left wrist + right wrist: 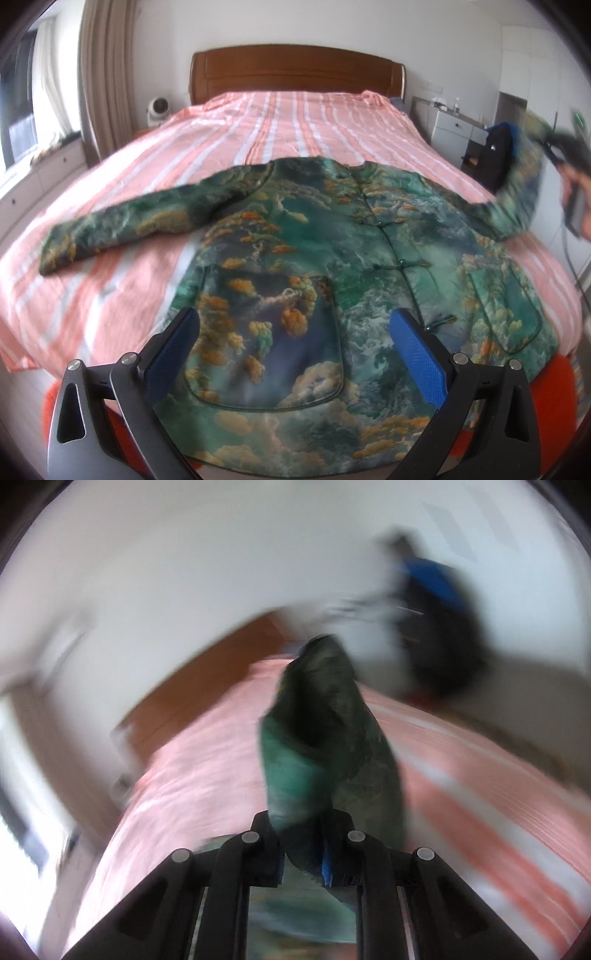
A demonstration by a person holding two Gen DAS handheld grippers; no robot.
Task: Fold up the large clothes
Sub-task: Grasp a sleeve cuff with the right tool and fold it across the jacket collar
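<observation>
**Jacket flat on bed, one sleeve lifted**

The green printed jacket lies front-up across the bed, hem at the near edge, collar toward the headboard. Buttons closed down the middle, patch pockets either side. One sleeve lies flat, stretched toward the bed's left edge. The other sleeve is raised off the bedspread at the right edge, blurred in both views.

My right gripper is clamped on that sleeve's cuff end; fabric bunches between the blue pads and stands up ahead of the camera. From the left wrist view I see the same gripper at the far right, smeared.

My left gripper hovers over the hem near the left pocket, fingers spread wide, nothing between them.

Pink-and-white striped bedspread underneath. A dark bag with blue sits beyond the bed's right edge, a white fan near the far left corner.
</observation>
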